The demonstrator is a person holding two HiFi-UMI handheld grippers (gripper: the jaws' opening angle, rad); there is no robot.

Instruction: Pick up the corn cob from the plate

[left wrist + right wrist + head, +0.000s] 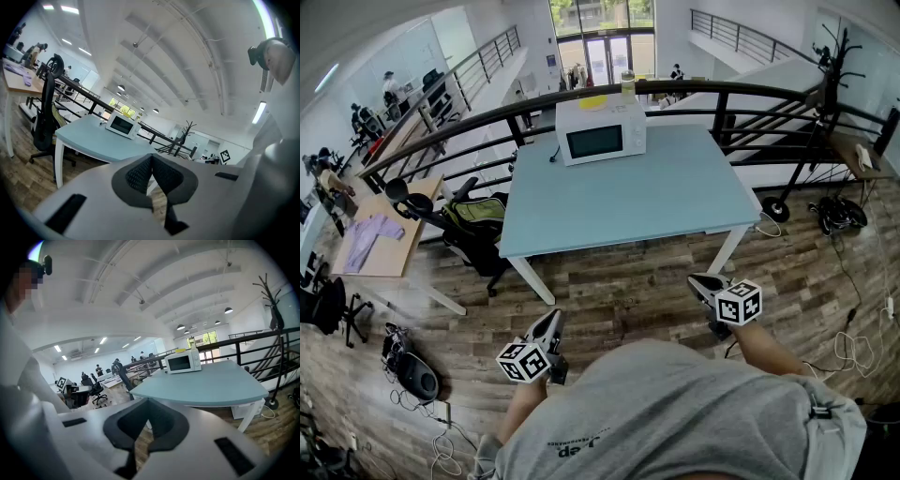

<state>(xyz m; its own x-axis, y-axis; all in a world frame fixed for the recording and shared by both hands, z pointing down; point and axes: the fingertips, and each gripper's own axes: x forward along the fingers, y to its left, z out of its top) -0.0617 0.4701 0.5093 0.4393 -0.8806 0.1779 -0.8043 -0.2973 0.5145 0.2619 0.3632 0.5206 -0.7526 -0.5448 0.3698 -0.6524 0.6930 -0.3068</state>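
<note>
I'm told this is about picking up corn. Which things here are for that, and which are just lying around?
For the job: left gripper, right gripper, both shut and empty. Nothing to pick up shows yet.
Lying about: microwave, blue table, office chair, purple cloth, coat stand.

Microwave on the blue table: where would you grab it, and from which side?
Likely by its two side walls, left gripper on one, right gripper on the other, coming from the table's near edge: the microwave is a wide box, door facing the person, no handle visible. Both grippers are shut now.
</note>
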